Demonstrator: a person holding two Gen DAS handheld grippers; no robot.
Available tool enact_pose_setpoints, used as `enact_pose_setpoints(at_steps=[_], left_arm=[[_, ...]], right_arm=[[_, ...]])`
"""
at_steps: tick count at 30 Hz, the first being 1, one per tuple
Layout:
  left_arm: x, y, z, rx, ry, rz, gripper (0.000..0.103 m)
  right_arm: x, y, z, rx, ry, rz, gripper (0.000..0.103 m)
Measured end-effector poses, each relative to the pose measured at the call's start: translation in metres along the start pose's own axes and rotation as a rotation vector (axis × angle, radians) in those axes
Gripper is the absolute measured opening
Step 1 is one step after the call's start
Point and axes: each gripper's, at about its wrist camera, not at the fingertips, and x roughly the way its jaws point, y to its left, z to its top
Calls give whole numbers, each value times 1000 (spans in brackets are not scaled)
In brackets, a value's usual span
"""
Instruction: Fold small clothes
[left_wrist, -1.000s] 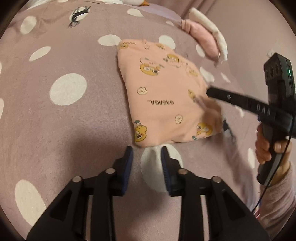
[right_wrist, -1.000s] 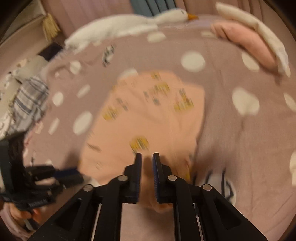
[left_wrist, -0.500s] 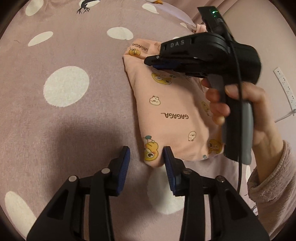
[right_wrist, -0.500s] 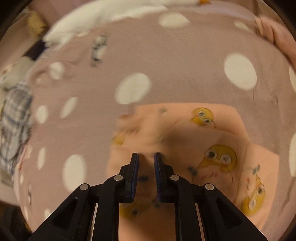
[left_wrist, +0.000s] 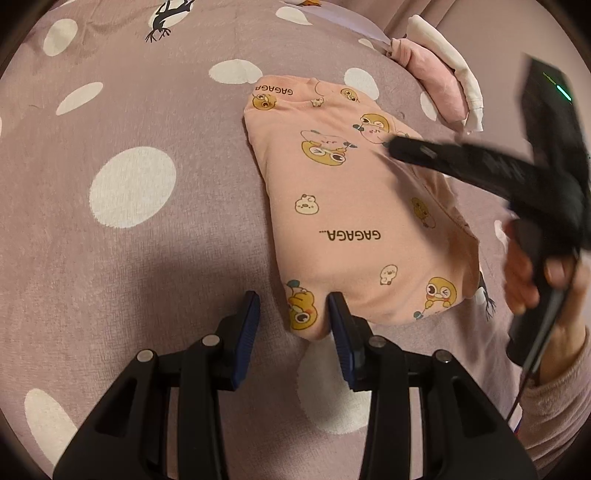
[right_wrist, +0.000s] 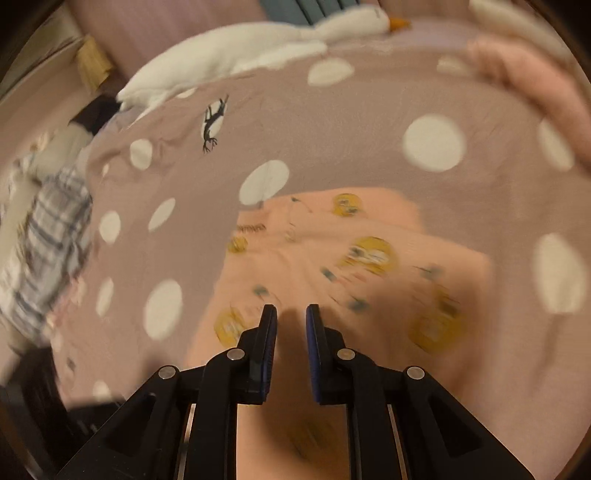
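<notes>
A folded pink garment (left_wrist: 351, 206) printed with yellow ducks and "GAGAGA" lies flat on the dotted mauve blanket (left_wrist: 147, 240). My left gripper (left_wrist: 291, 306) stands open at the garment's near corner, which pokes between the jaws. The right finger touches the cloth and the left finger is clear of it. My right gripper (left_wrist: 397, 147), held by a person's hand (left_wrist: 524, 273), reaches in from the right with its tip over the garment's far half. In the blurred right wrist view that gripper (right_wrist: 291, 314) hovers over the garment (right_wrist: 351, 266), jaws nearly together with nothing between them.
Folded pink and white clothes (left_wrist: 436, 85) lie stacked at the blanket's far right. A white goose plush (right_wrist: 240, 55) stretches along the far edge, and a plaid garment (right_wrist: 48, 236) hangs at the left side. Bare blanket spreads left of the pink garment.
My left gripper has crept forward until the garment's near corner sits between its jaws. The right gripper swung across over the garment, then drew back toward the right.
</notes>
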Motion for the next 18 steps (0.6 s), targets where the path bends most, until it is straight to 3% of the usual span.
enact_pose_setpoints(at_steps=[3,8,17,18], left_arm=[[0,-3,-1,6,-1,16,40],[2,-4,3,28,-3,52,40],[-27,-8,18,59,-111,91,37],[-27,-11,20,68,-119,100,37]], right_arm=[[-22,-4,-22,-47,-40,-22,13],[-19,-14,-47,-111,9,-118,13],[-37,-12,-71,-96,-9,-129,13],[-51,-8,-71,-75,-60,-87,13]])
